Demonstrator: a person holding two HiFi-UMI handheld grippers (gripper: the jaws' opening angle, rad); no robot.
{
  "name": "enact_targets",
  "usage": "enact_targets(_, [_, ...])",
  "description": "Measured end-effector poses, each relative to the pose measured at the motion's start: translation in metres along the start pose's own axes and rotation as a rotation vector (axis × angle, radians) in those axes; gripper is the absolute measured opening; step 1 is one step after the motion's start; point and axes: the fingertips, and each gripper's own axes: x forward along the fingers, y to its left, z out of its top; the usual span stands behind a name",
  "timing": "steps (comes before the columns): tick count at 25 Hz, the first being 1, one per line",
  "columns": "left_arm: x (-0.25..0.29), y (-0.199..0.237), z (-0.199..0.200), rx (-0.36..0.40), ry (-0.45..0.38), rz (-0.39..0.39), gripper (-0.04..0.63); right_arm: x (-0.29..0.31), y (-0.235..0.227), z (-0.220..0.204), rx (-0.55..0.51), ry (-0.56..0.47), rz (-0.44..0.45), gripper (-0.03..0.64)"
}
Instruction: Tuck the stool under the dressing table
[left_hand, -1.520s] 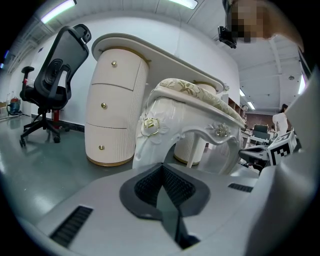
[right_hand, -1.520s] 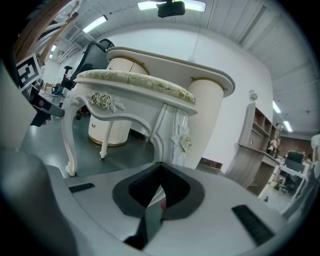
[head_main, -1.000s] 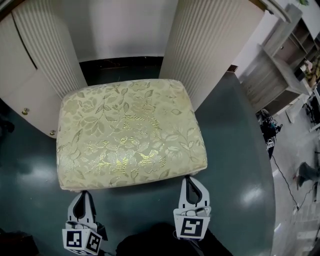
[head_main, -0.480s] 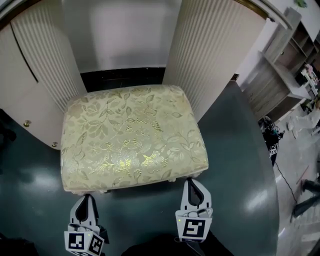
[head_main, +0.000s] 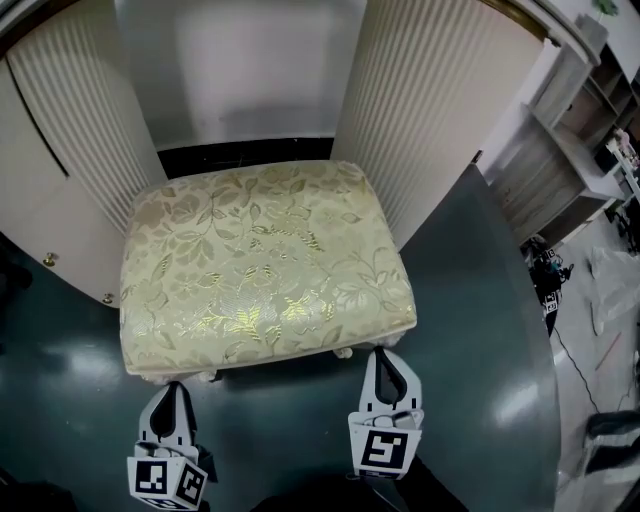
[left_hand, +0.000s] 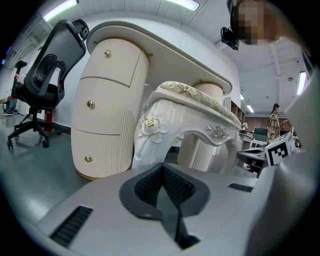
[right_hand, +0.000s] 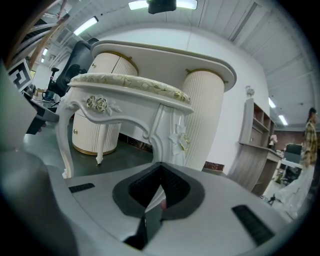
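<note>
I see the stool (head_main: 265, 265) standing on the dark green floor (head_main: 470, 330), its back part in the gap between the dressing table's (head_main: 420, 110) two ribbed pedestals. My left gripper (head_main: 174, 390) and right gripper (head_main: 385, 355) sit just beside its front legs, jaws pressed together, holding nothing.

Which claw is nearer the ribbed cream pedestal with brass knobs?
Left. The left claw is by the floral cushioned stool's front-left corner, near the pedestal; the right claw is at its front-right corner.
</note>
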Motion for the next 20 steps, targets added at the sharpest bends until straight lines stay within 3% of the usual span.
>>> enact_targets(8, [0.0009, 0.0003, -0.0006, -0.008, -0.019, 0.026, 0.008, 0.001, -0.0003, 0.0015, 0.006, -0.018, 0.015, 0.006])
enact_targets(20, [0.0046, 0.0031, -0.0041, 0.049, -0.055, 0.069, 0.008, 0.0034, 0.0025, -0.0011, 0.007, -0.034, 0.027, 0.005])
